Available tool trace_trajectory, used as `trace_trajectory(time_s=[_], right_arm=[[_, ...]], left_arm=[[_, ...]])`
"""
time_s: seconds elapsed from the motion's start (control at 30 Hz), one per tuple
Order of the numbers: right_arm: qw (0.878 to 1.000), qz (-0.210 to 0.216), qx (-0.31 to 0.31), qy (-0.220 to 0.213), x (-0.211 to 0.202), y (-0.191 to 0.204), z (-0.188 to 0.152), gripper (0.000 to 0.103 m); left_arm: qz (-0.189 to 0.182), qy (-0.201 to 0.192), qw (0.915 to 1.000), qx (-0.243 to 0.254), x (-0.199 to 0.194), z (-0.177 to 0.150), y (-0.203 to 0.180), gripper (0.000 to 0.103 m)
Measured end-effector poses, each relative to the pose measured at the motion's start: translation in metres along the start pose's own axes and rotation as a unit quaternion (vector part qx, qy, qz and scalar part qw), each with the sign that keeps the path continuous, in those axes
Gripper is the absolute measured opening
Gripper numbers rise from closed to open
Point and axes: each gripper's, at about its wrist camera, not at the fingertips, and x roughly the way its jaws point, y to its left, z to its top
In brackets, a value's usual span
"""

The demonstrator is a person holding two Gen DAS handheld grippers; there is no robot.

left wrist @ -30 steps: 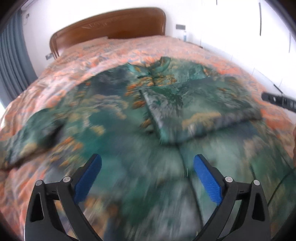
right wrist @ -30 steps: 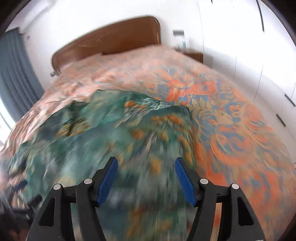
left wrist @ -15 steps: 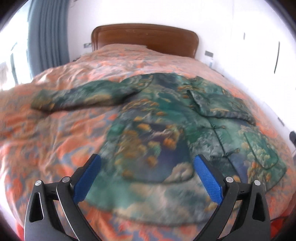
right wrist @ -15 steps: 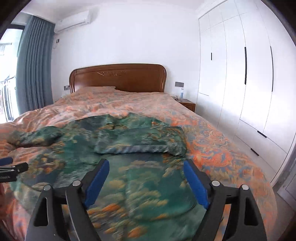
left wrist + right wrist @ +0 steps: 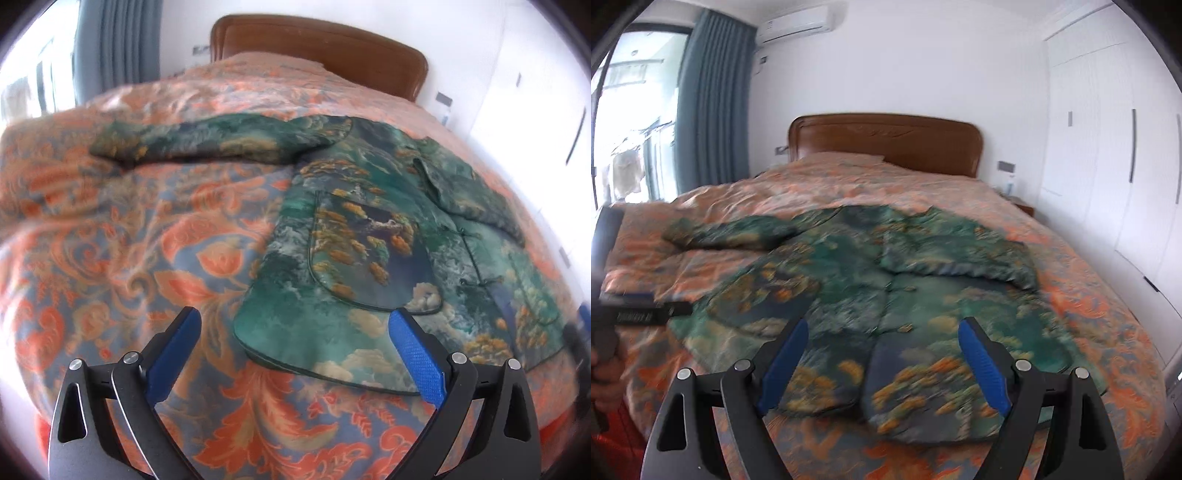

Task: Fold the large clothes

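A green jacket [image 5: 886,280] with an orange and gold landscape print lies face up on the bed's orange floral quilt [image 5: 122,258]. One sleeve [image 5: 207,142] stretches out to the left. The other sleeve [image 5: 960,258] is folded across the chest. My left gripper [image 5: 295,325] is open with nothing between its blue pads, just above the jacket's lower left hem corner. My right gripper [image 5: 882,328] is also open and holds nothing, hovering over the bottom hem near the front opening. In the right wrist view the left gripper [image 5: 646,314] shows at the left edge, held by a hand [image 5: 605,373].
A brown wooden headboard [image 5: 886,144] stands at the far end of the bed. Blue-grey curtains [image 5: 709,99] and a bright window are on the left. White wardrobe doors [image 5: 1115,147] run along the right, with a small nightstand [image 5: 1023,208] beside the bed.
Both grippers have drawn back from close over the jacket toward the foot of the bed, the left one shifting to the jacket's left hem. The right jaws stand wider than before.
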Motion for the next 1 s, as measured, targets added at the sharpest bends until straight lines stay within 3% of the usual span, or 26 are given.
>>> trace_trajectory(time_s=[0.1,0.47,0.9,1.0], right_arm=[[1.000,0.011,-0.011,0.010,-0.001,0.010,-0.011,0.086],[1.000,0.010,0.001,0.015,0.000,0.004,-0.016,0.086],[1.000,0.017,-0.009,0.024,0.004,0.012,-0.020,0.086],[1.000,0.017,-0.012,0.022,0.004,0.014,-0.020,0.086]], left_arm=[[-0.009,0.014,0.9995,-0.026,0.005,0.000,0.008,0.101],[0.011,0.007,0.9998,-0.018,0.005,0.001,0.006,0.101],[0.017,0.014,0.9997,-0.014,0.011,0.000,0.009,0.101],[0.004,0.022,0.9993,-0.030,0.014,0.004,0.017,0.101]])
